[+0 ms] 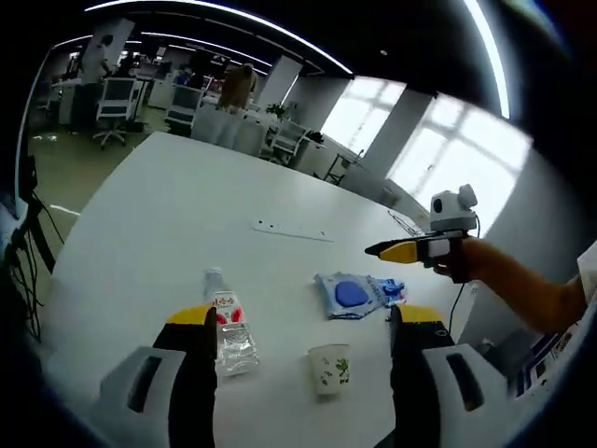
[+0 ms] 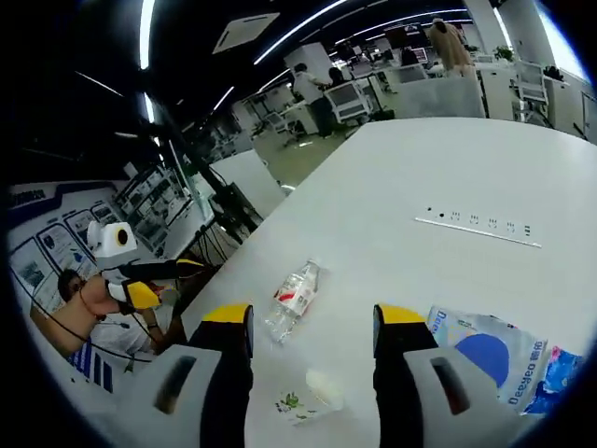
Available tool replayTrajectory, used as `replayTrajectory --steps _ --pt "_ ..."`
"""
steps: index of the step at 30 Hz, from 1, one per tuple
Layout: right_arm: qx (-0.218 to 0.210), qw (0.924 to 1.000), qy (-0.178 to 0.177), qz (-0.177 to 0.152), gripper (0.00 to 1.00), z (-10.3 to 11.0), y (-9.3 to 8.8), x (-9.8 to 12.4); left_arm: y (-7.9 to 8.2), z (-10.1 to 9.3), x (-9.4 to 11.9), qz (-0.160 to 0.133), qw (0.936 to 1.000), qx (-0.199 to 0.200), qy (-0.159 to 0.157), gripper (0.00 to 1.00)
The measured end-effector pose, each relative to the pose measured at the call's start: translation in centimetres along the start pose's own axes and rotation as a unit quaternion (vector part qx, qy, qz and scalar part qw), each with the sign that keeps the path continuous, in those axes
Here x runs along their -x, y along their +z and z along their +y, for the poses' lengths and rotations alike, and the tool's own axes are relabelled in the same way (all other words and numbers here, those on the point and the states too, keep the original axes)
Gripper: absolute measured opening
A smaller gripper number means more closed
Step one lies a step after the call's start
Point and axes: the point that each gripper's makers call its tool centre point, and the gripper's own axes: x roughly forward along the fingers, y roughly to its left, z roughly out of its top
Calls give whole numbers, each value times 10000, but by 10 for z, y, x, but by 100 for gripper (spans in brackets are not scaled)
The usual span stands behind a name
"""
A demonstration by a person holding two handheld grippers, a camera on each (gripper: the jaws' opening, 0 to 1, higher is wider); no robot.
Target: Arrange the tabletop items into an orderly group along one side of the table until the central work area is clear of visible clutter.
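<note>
Both hand-held grippers, left (image 1: 298, 341) and right (image 2: 312, 341), hover spread and empty above the white tabletop (image 1: 168, 205). Water bottle (image 1: 229, 327) (lying flat), paper cup (image 1: 328, 367) and blue wipes pack (image 1: 354, 295) sit near together.

In the left gripper view the table (image 1: 159, 215) bears a lying bottle (image 1: 229, 327) at left, a paper cup (image 1: 328, 368) (upright) nearer the camera to its right, and a wipes pack (image 1: 354, 294) behind the cup; the power strip (image 1: 291, 230) lies farther back.
</note>
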Motion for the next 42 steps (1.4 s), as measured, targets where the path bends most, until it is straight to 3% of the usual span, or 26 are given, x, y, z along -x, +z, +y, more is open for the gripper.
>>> replayTrajectory --steps 14,27,33,42 --pt "-300 9965 699 339 48 11 6 -89 -4 29 3 -113 9994 313 -39 76" --pt "-933 9864 1157 702 44 7 -6 -169 -12 43 -4 -265 9977 552 -305 75" --pt "-1240 9794 1294 934 42 4 -18 -195 -19 50 -8 -267 9968 632 -401 74" --pt "-1607 9727 1421 886 38 -3 -23 -220 -24 54 -18 -297 9953 697 -599 73"
